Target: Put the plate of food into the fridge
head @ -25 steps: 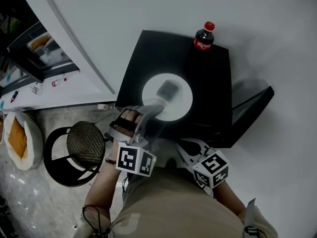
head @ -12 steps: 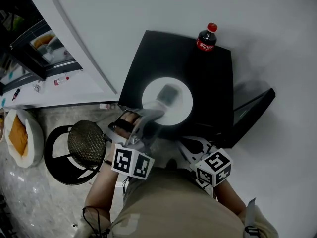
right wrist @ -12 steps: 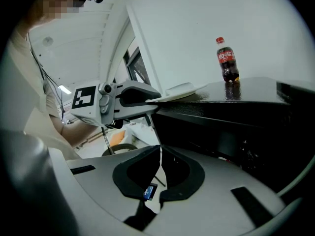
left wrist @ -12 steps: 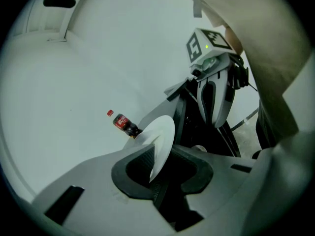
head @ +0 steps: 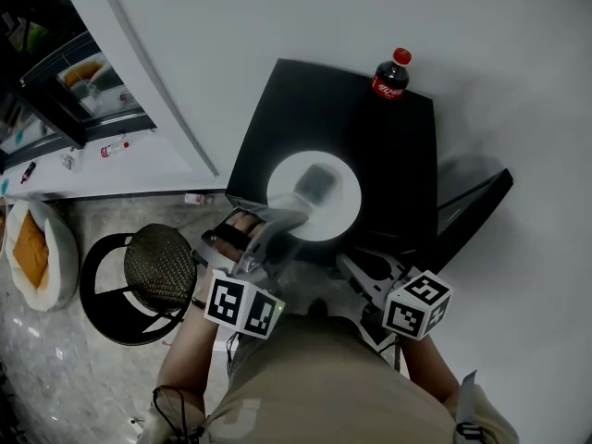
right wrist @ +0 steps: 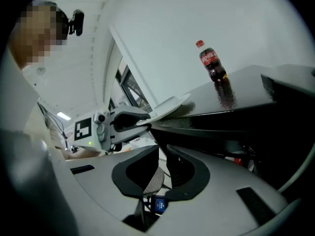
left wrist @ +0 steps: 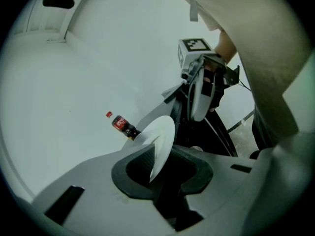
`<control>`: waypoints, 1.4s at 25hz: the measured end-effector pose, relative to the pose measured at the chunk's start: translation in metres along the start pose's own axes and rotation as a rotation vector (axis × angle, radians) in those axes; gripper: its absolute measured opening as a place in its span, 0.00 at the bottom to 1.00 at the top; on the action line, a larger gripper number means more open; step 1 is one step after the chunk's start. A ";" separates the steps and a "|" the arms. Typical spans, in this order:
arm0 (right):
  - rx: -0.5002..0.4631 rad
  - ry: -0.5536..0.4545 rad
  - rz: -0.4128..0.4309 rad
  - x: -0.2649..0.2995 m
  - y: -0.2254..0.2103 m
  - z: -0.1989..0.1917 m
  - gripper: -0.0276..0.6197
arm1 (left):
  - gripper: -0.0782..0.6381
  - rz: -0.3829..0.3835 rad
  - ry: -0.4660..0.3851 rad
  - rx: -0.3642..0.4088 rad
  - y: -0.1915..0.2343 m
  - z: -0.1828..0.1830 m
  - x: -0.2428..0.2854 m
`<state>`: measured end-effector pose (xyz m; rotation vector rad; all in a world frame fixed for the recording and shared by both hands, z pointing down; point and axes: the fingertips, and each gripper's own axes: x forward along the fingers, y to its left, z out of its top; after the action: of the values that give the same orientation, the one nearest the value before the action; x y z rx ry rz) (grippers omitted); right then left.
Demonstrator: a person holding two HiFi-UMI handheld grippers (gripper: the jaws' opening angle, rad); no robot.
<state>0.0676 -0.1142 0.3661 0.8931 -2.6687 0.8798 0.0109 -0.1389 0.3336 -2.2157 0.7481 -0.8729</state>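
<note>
Your left gripper (head: 289,216) had just closed on the near rim of the plate (head: 340,213) stretching ahead; your right gripper (right wrist: 161,154) was shut, empty.

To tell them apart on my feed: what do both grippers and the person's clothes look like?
The left gripper and right gripper look alike: pale grey bodies, black jaw pads, each with a white cube of black square markers. The person wears a beige shirt.
</note>
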 end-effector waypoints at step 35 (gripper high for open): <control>0.637 -0.277 0.227 0.010 0.010 0.045 0.15 | 0.22 -0.047 -0.098 0.069 -0.022 0.003 -0.034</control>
<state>0.0536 -0.1391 0.3285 0.8831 -2.7884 1.8499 -0.0017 -0.1006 0.3346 -2.2051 0.6132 -0.7944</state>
